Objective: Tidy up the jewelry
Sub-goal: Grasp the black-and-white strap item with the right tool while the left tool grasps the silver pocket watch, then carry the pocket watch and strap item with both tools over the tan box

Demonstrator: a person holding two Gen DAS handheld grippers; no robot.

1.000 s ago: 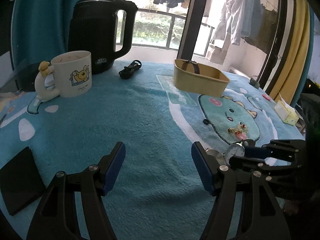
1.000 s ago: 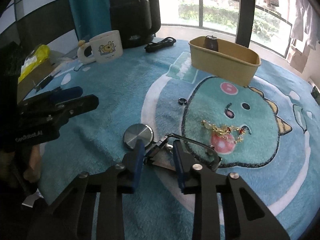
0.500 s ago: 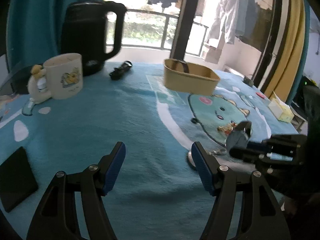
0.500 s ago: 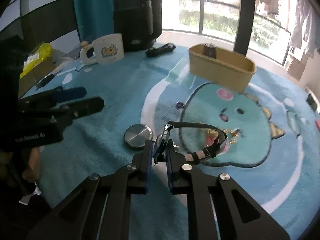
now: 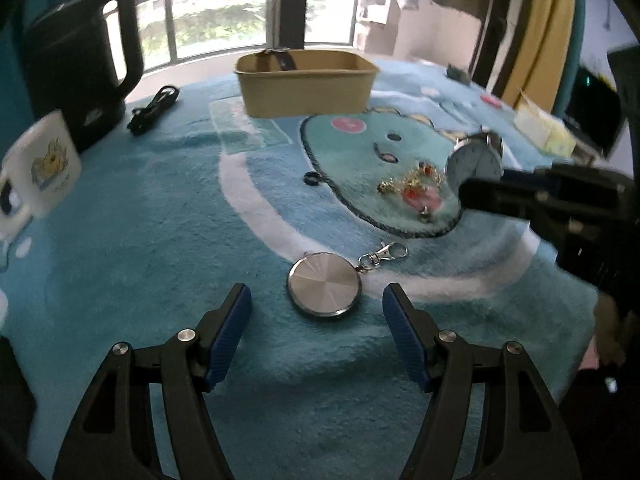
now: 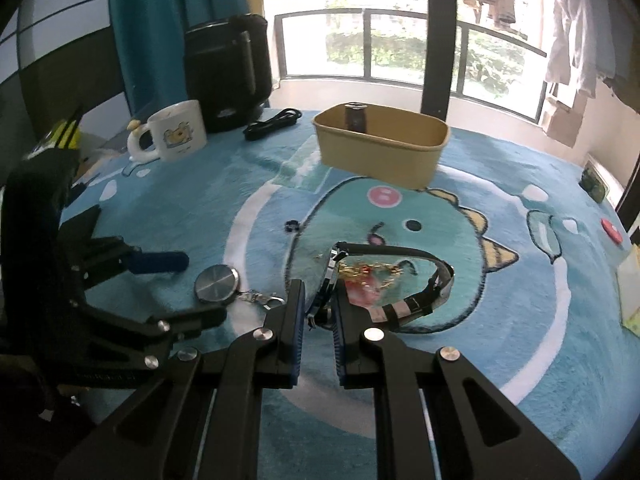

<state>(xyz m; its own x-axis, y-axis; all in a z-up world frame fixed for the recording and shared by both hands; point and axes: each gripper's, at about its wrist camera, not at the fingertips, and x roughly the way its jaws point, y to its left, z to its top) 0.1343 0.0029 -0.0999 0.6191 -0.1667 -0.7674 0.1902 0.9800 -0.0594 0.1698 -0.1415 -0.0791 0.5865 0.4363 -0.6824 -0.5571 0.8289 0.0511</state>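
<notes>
While the right hand-held gripper point(image 6: 319, 314) at lower centre clamps the wristwatch point(image 6: 394, 280) by its case above the blue blanket point(image 6: 200, 216), the left hand-held gripper point(image 5: 316, 320) gapes wide around the round pocket watch point(image 5: 325, 289); the tan box point(image 6: 380, 148) sits upper centre.

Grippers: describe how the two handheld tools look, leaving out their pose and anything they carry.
Both look alike. The left gripper and the right gripper have matte black angular arms with cut-out openings and round silver screw heads at the joints. The jaws are faced with ribbed blue pads. Faint pale lettering on the left gripper's body in the right wrist view is unreadable. No cables or sleeves show.
</notes>
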